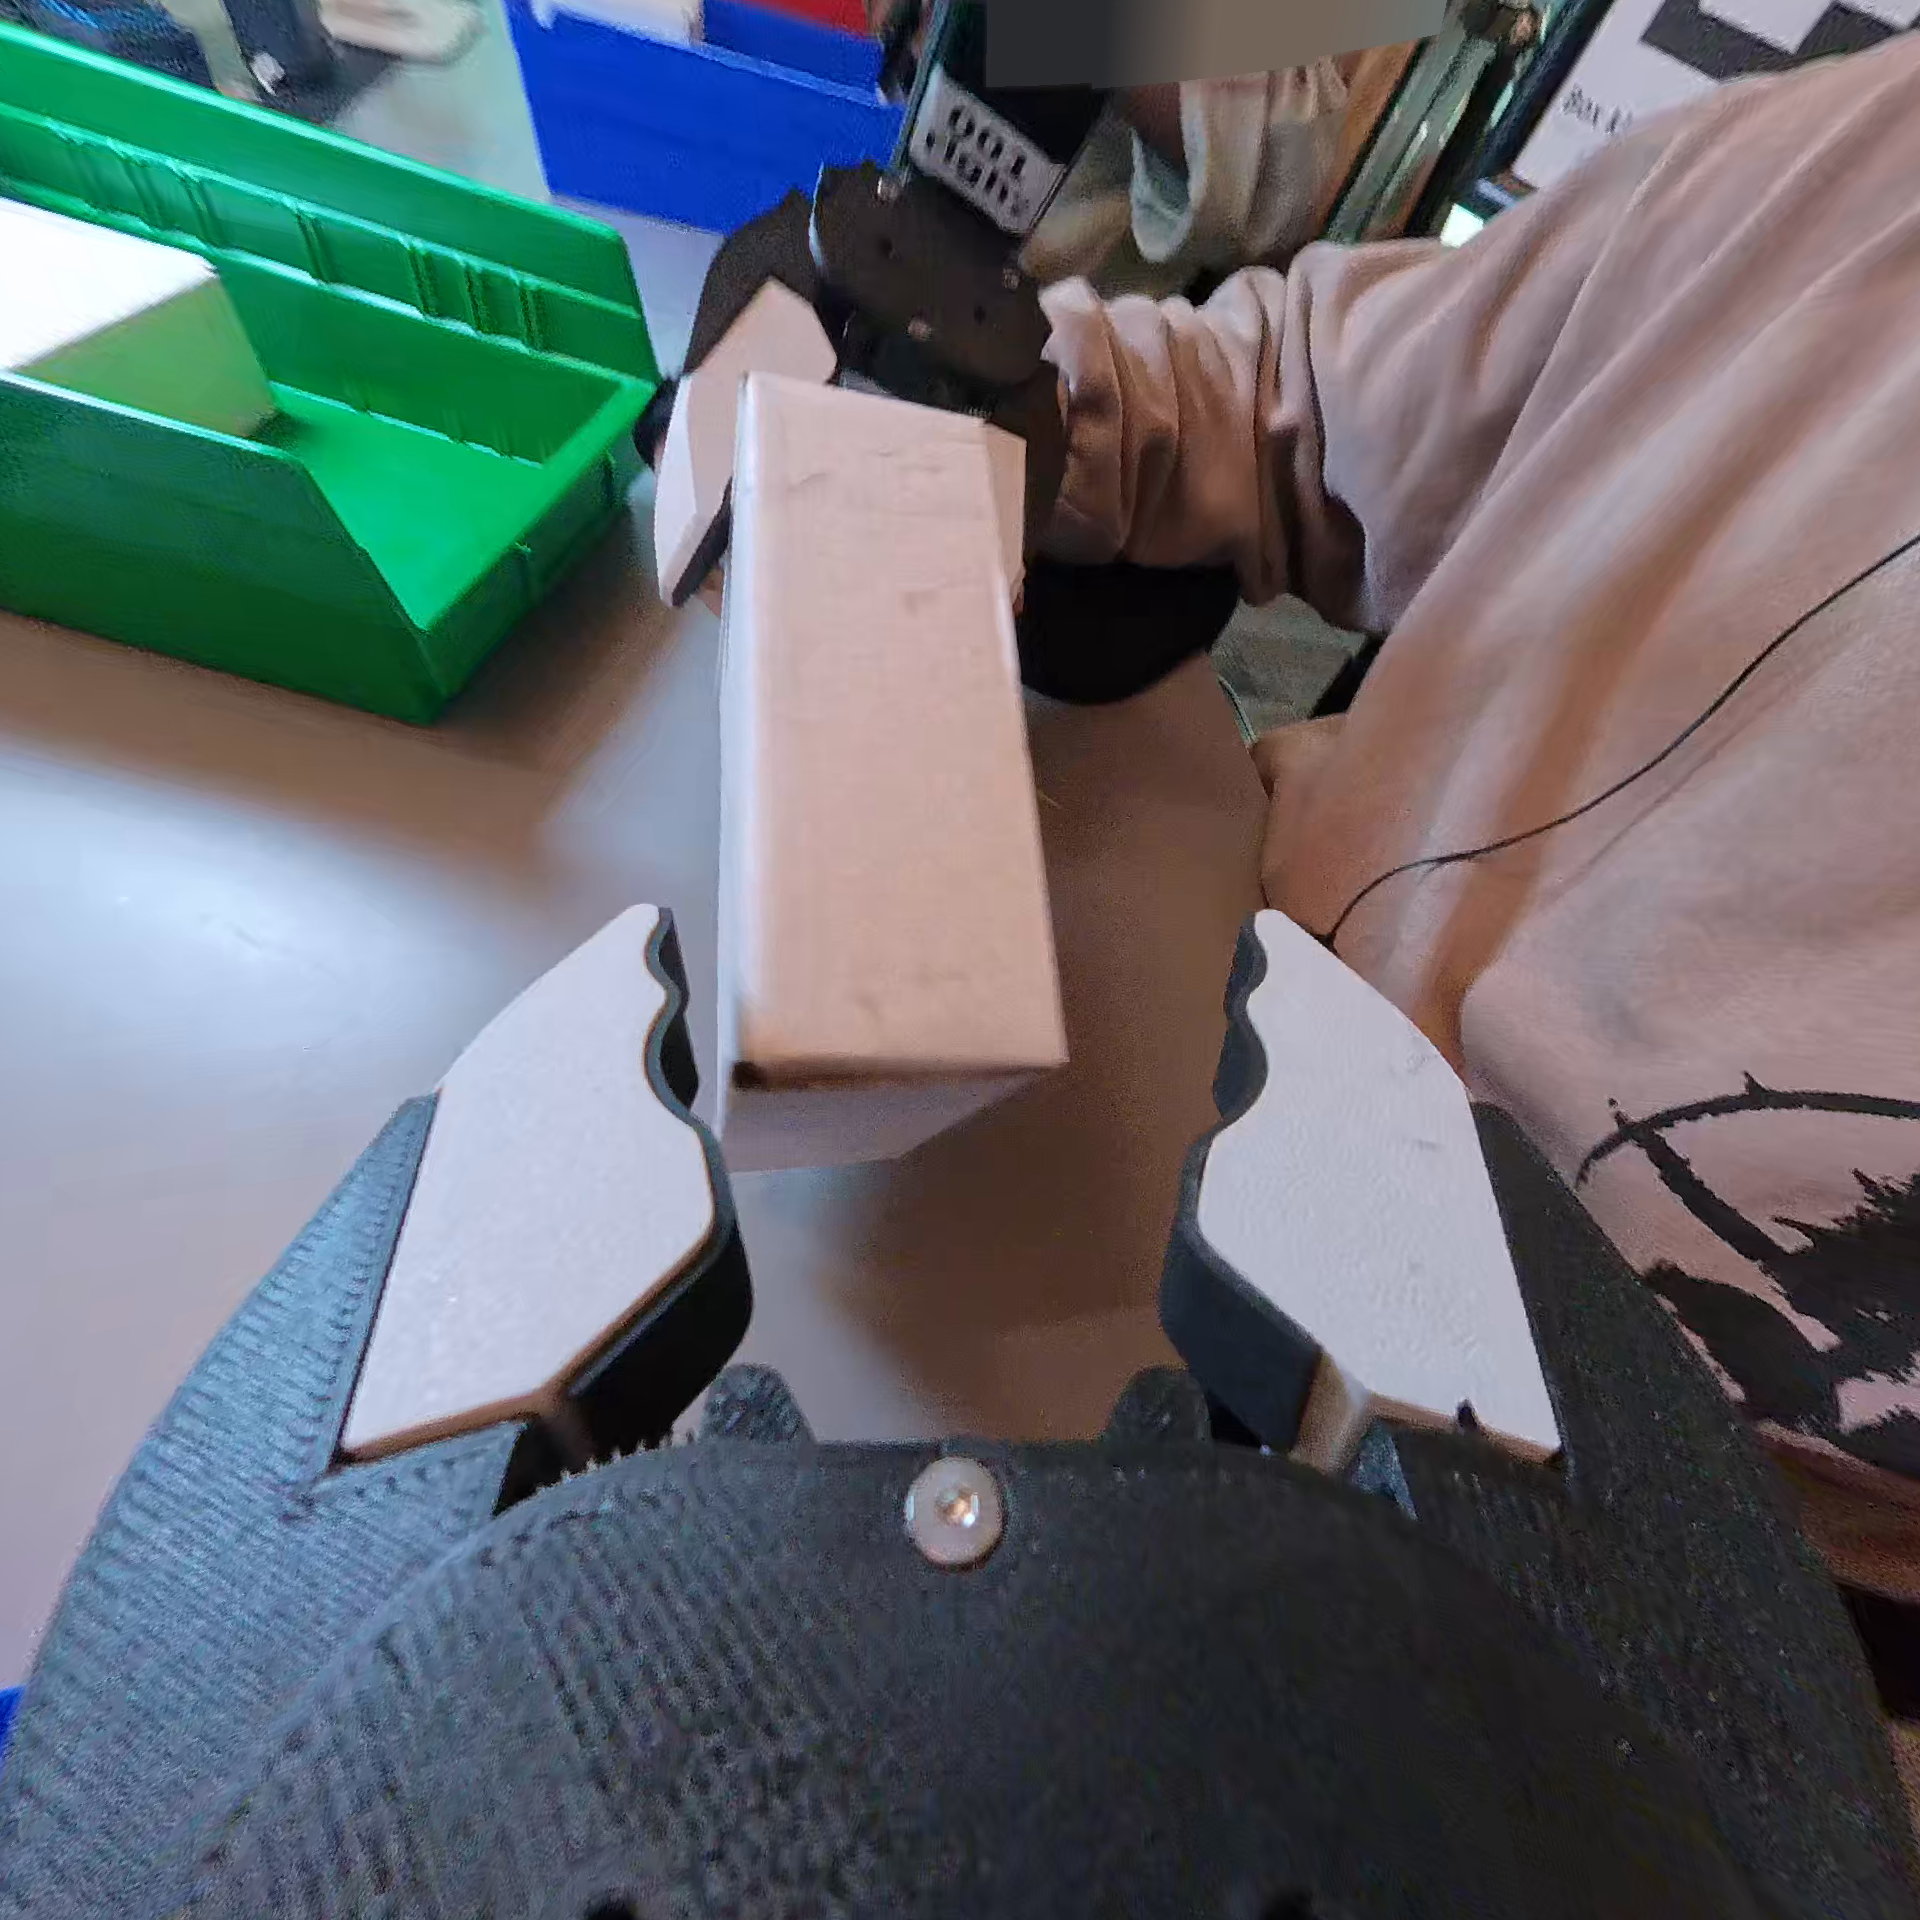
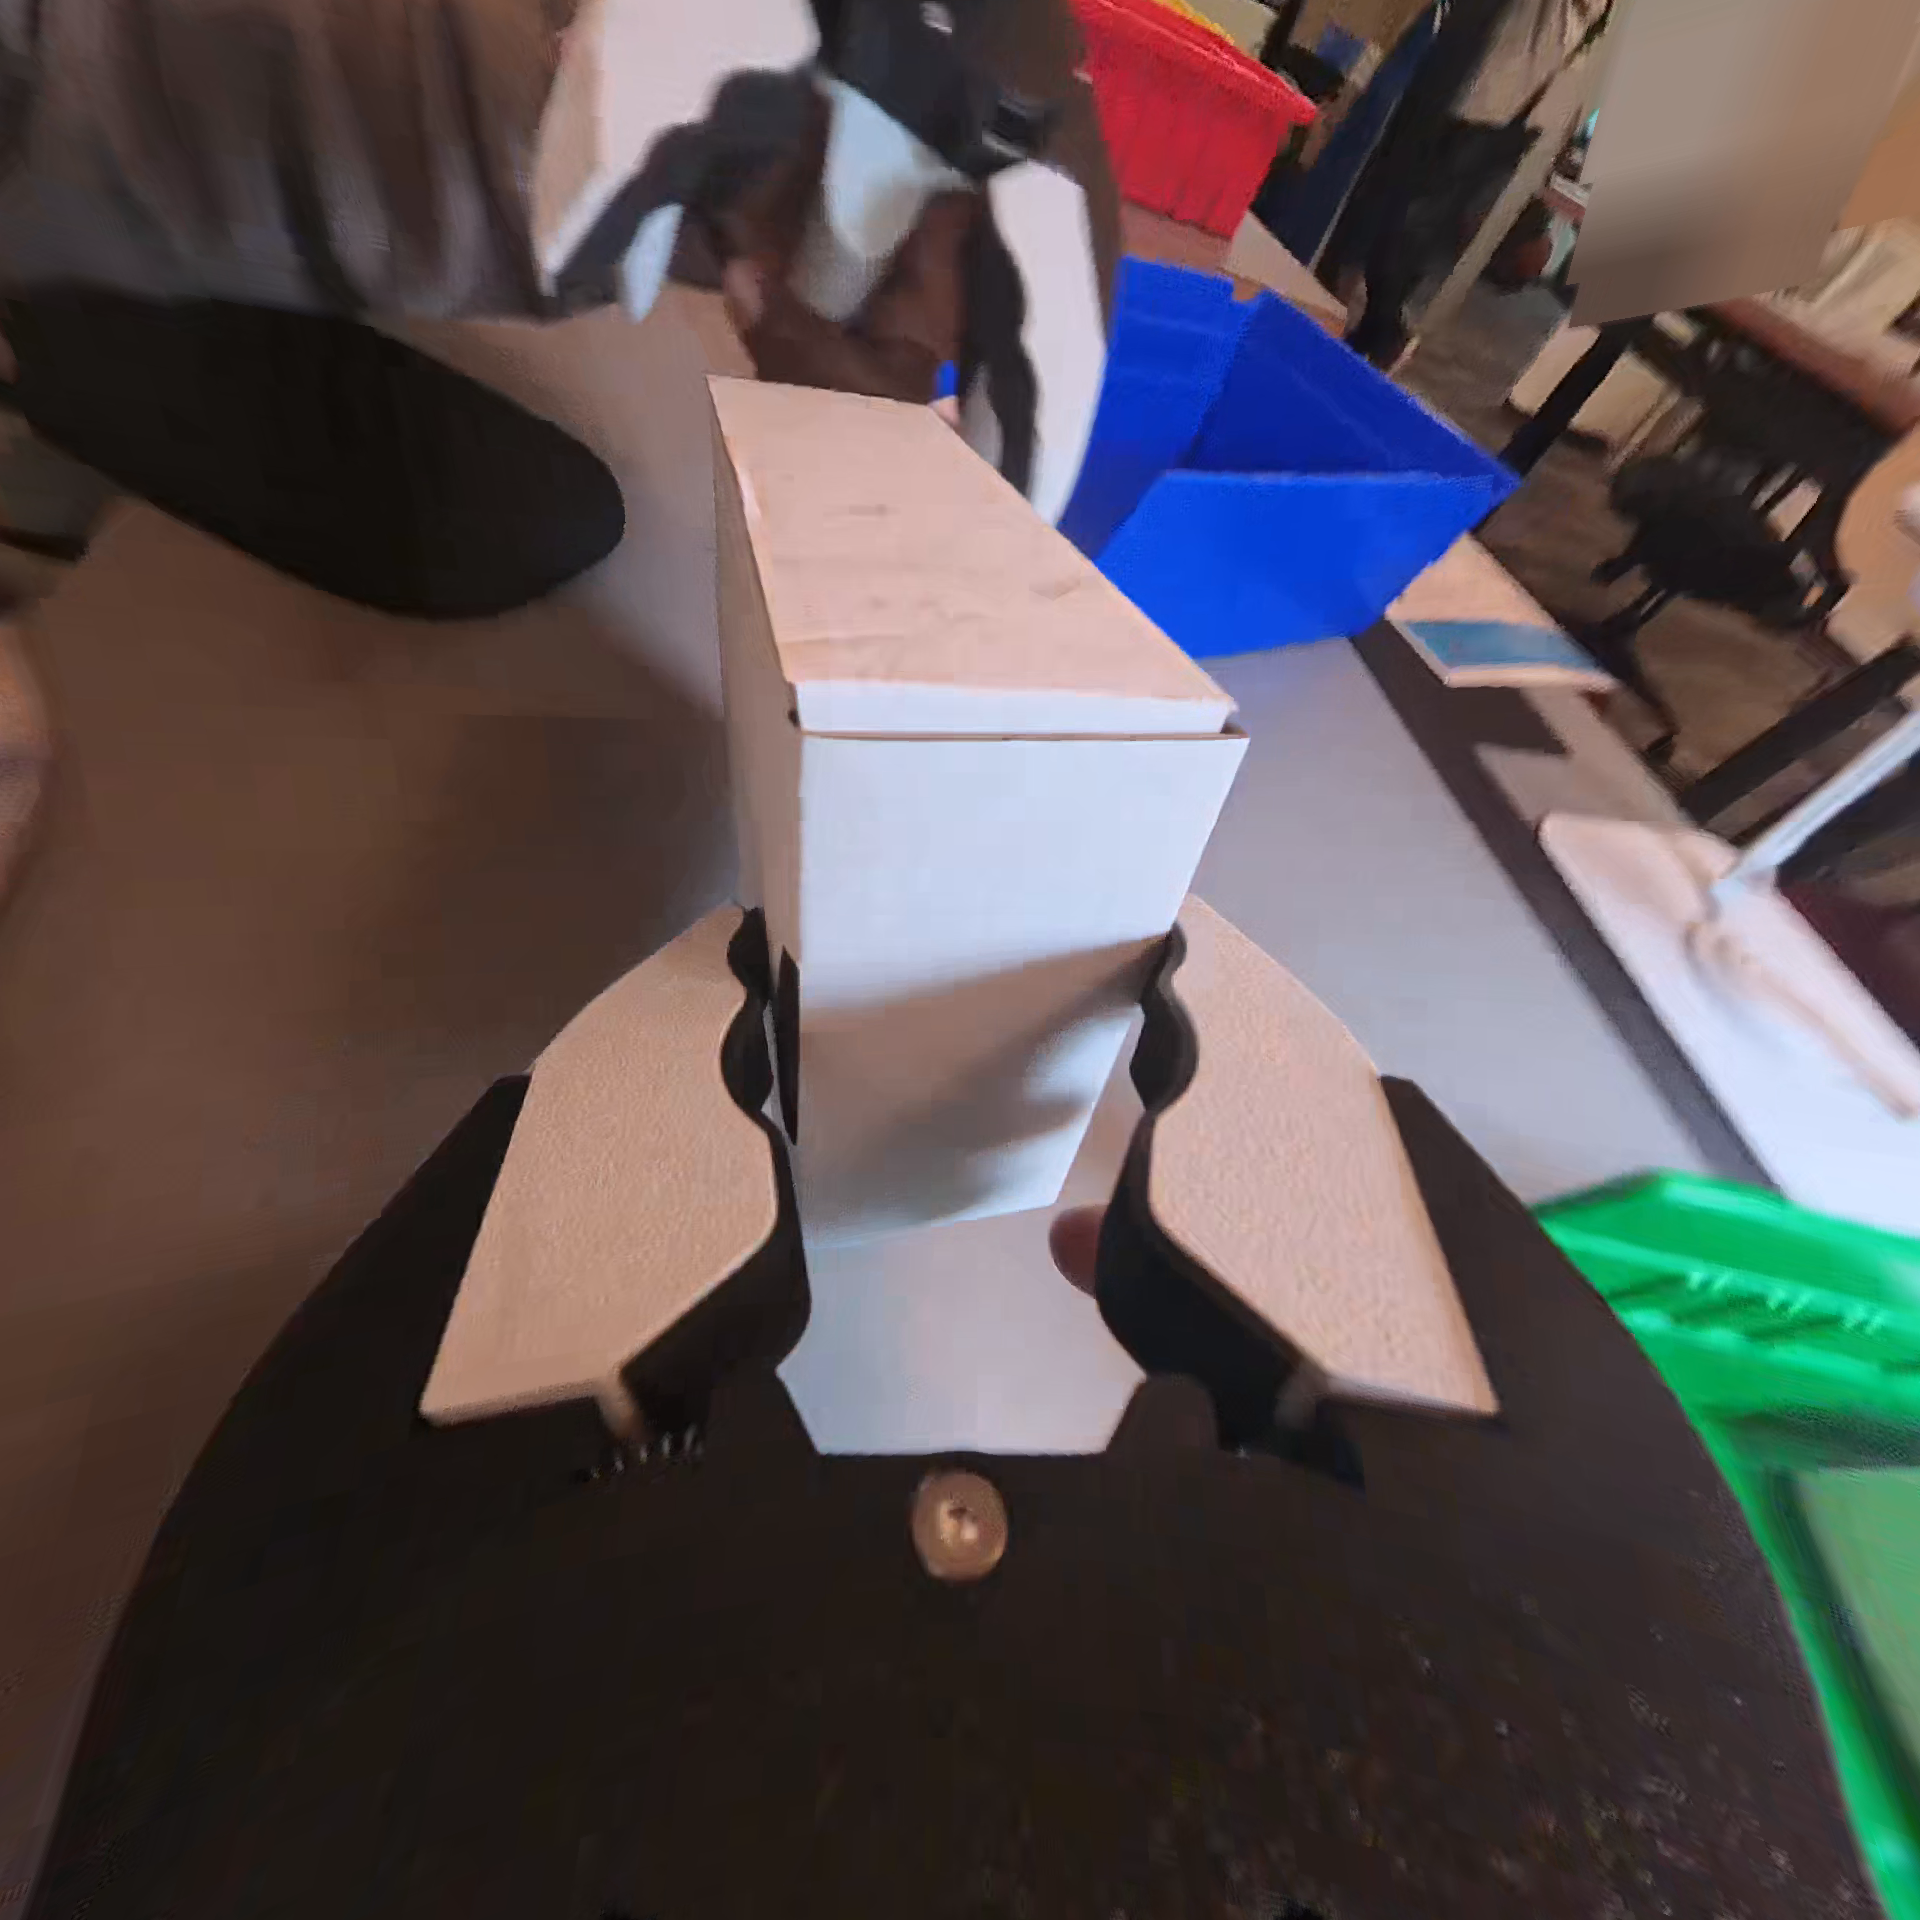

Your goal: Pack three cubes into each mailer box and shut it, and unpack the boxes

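Gripping mailer box (image 2: pixel 935 644), right claw (image 2: pixel 961 1023), grey table (image 2: pixel 312 831)

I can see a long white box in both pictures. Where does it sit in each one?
Left wrist view: the white mailer box runs up the centre, its far end held by the right gripper.
Right wrist view: it fills the centre, its near end clamped.
Shared landmark: the green bin.

Soft, even indoor light, no hard glare. Box (image 1: pixel 883 727) casts a faint shadow on the counter (image 1: pixel 260 935) below it. Motion blur beyond the box in the right wrist view; fisheye stretch at edges, green bin (image 2: pixel 1766 1330) smeared.
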Action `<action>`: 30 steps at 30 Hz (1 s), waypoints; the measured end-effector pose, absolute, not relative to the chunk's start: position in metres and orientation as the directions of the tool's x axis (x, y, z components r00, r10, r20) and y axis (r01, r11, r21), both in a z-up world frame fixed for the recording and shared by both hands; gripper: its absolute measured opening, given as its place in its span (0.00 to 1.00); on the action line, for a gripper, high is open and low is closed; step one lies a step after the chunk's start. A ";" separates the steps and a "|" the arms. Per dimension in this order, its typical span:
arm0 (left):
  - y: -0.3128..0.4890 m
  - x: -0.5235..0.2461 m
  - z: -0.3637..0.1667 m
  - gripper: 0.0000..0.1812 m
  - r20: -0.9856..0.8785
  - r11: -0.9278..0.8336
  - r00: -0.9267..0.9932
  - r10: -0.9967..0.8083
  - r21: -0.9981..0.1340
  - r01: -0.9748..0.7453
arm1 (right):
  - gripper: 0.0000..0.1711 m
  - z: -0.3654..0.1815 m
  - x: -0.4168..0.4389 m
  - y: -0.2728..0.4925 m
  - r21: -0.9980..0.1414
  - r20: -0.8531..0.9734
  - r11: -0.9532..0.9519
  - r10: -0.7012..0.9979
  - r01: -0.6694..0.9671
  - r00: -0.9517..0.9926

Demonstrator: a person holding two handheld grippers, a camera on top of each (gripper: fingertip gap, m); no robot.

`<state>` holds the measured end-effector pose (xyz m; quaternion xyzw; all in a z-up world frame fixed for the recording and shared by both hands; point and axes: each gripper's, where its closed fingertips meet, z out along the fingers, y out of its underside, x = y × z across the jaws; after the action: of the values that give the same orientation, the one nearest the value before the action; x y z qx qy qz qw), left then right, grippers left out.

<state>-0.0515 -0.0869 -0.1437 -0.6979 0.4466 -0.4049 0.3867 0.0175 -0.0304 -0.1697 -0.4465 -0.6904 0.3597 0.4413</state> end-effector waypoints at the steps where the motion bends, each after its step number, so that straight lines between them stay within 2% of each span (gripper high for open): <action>1: -0.085 -0.052 -0.145 0.54 0.210 -0.296 0.303 -0.929 -0.915 -0.274 | 0.40 -0.175 0.020 -0.025 -0.910 0.223 0.276 0.955 0.310 -0.196; 5: -0.059 -0.055 -0.173 0.50 0.101 -0.268 0.516 -0.851 -0.928 -0.261 | 0.40 -0.192 0.026 -0.016 -0.932 0.074 0.136 0.979 0.336 -0.190; 7: -0.058 -0.046 -0.191 0.52 0.084 -0.287 0.529 -0.844 -0.905 -0.315 | 0.40 -0.193 0.024 -0.018 -0.934 0.059 0.125 0.978 0.335 -0.202; 10: -0.056 -0.043 -0.187 0.42 0.072 -0.261 0.540 -0.839 -0.923 -0.282 | 0.40 -0.204 0.028 -0.017 -0.912 0.065 0.145 0.974 0.383 -0.215; 13: -0.058 -0.033 -0.198 0.46 0.133 -0.311 0.540 -0.831 -0.917 -0.252 | 0.39 -0.214 0.031 -0.022 -0.890 0.082 0.178 0.968 0.419 -0.237; 15: -0.062 -0.026 -0.211 0.45 0.058 -0.275 0.542 -0.838 -0.903 -0.329 | 0.39 -0.220 0.031 -0.029 -0.875 0.063 0.180 0.963 0.449 -0.263; 20: -0.063 -0.022 -0.200 0.44 -0.043 -0.191 0.558 -0.829 -0.915 -0.355 | 0.40 -0.222 0.033 -0.029 -0.854 0.081 0.207 0.959 0.477 -0.271; 22: -0.062 -0.025 -0.201 0.43 -0.047 -0.209 0.573 -0.818 -0.904 -0.373 | 0.44 -0.205 0.035 -0.020 -0.859 0.128 0.226 0.964 0.460 -0.234; 24: -0.061 -0.028 -0.201 0.43 -0.012 -0.255 0.600 -0.800 -0.898 -0.359 | 0.44 -0.177 0.040 -0.012 -0.868 0.195 0.255 0.964 0.425 -0.181; 26: -0.059 -0.029 -0.200 0.43 0.034 -0.309 0.626 -0.779 -0.889 -0.337 | 0.41 -0.149 0.043 -0.012 -0.853 0.302 0.333 0.943 0.401 -0.141; 30: -0.058 -0.023 -0.198 0.43 0.121 -0.409 0.661 -0.740 -0.862 -0.300 | 0.31 -0.133 0.030 -0.036 -0.711 0.515 0.546 0.834 0.443 -0.200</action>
<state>-0.0228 -0.0576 -0.1975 -0.8004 0.3250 -0.2525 0.4359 0.0303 -0.0357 -0.1331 -0.4280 -0.7457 0.2098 0.4656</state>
